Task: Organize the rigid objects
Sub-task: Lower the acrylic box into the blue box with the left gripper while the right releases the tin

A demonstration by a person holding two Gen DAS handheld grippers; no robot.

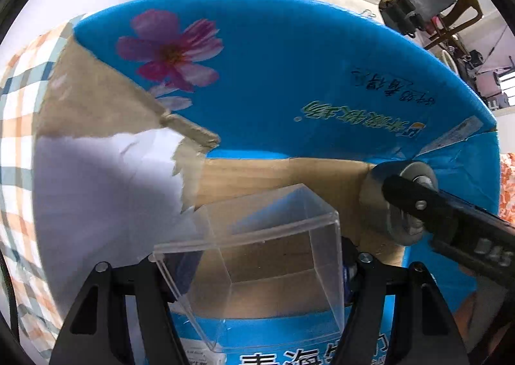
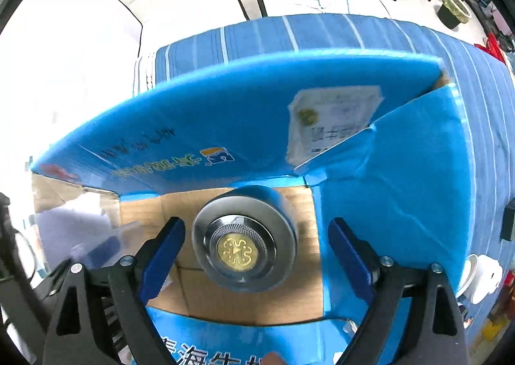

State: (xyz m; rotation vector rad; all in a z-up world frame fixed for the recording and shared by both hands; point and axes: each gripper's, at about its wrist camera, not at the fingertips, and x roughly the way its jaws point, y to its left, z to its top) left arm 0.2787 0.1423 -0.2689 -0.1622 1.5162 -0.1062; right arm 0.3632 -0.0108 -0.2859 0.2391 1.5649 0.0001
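Note:
A blue cardboard box with open flaps and a brown floor fills both views. My left gripper is shut on a clear plastic box and holds it over the box opening. A silver round canister with a gold emblem on its cap lies inside the box between the fingers of my right gripper. The fingers stand wide, with gaps on both sides of the canister. In the left wrist view the canister shows at right with the right gripper's black finger in front of it.
White crumpled paper lies in the box's left part. A checked cloth lies left of the box, and a blue striped cloth behind it. A white cup-like object sits outside the box's right wall. Chairs stand behind.

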